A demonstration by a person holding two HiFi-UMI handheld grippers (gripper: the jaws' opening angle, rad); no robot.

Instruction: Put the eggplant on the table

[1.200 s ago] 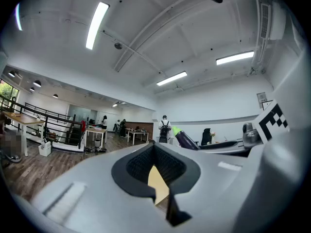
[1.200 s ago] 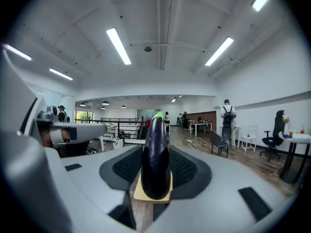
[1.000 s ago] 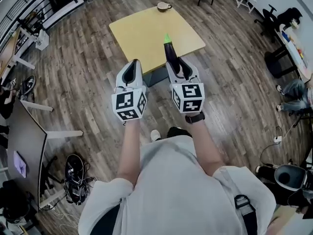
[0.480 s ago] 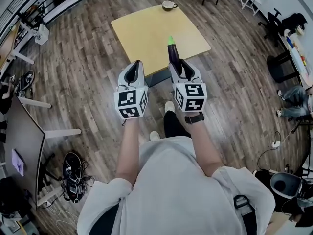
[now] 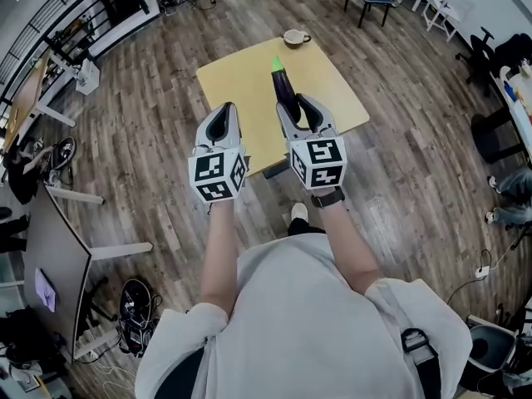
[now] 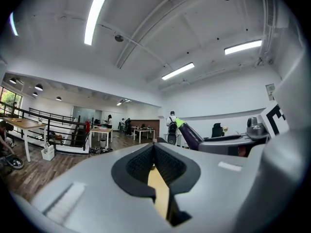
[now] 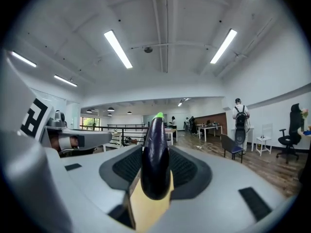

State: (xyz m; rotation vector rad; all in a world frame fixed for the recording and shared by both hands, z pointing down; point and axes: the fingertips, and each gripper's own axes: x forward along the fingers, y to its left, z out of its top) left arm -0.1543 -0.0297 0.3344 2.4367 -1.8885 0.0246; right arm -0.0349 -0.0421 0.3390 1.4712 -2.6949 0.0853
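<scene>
My right gripper [image 5: 297,100] is shut on a dark purple eggplant [image 5: 288,91] with a bright green stem end pointing forward. The eggplant hangs level over the near half of the yellow square table [image 5: 241,77]. In the right gripper view the eggplant [image 7: 156,154] sticks out between the pads, with the table [image 7: 146,210] below it. My left gripper [image 5: 225,110] is beside it on the left, over the table's near edge, shut and holding nothing. The left gripper view shows its pads meeting at the tip [image 6: 153,147] and the eggplant [image 6: 191,134] off to the right.
A cup on a saucer [image 5: 293,37] stands at the table's far edge. A dark desk [image 5: 58,252] and a tangle of cables [image 5: 137,306] lie at the left on the wood floor. Chairs stand at the far right [image 5: 499,56]. The person's shoe [image 5: 299,213] is below the grippers.
Both grippers have moved forward together with the person's step. The eggplant went from above the table's near edge to well over the tabletop. The grip on it is unchanged.
</scene>
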